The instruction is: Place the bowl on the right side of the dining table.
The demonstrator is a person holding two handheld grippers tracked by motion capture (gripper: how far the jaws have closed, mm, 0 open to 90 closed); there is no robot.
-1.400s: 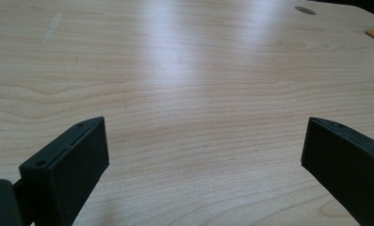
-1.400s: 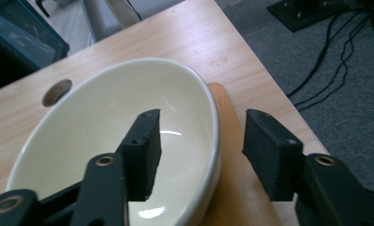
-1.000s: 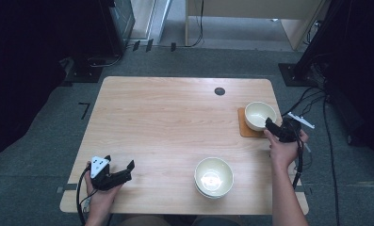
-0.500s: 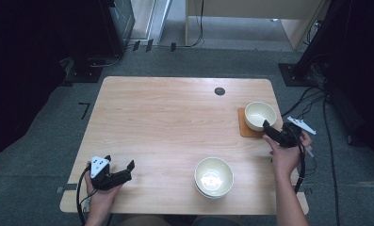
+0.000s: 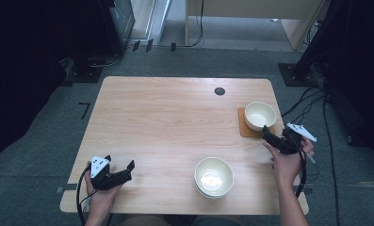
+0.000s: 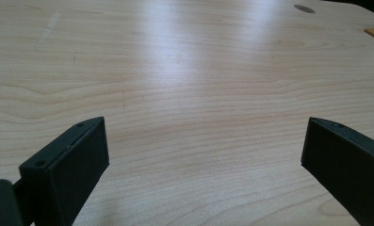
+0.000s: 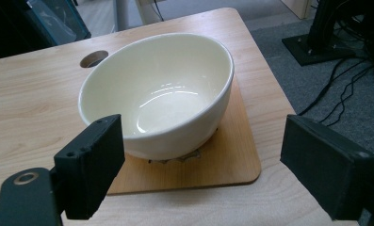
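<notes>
**A:** On the wooden table (image 5: 175, 122), what has just changed at the square coaster (image 5: 247, 128)?

**B:** The right gripper (image 5: 268, 133) has just been opening its jaws, and nothing sits between them now. A second ago it was up against the small bowl (image 5: 260, 115); now it sits back from the coaster's near edge, toward the person. The bowl rests on the coaster, upright and free of any hold.

**A:** What does that mean for the work?

**B:** By the look of it, the placing is done: this bowl is set down and let go. The stacked bowls (image 5: 214, 177), well nearer the person than the coaster, seem the likely next thing to fetch, though that is only a reading.

**A:** How does the right hand (image 5: 288, 162) sit?

**B:** Forearm in from the near edge, gripper pointing low and roughly level at the coaster. In the right gripper view the small bowl (image 7: 161, 94) stands ahead of the spread jaws, clear of them, on the coaster (image 7: 222, 162).

**A:** And the other?

**B:** The left gripper (image 5: 121, 172) rests far from the coaster, across the table near the front corner, jaws spread wide on nothing. In the left gripper view, bare table (image 6: 184, 84) lies between them.
</notes>
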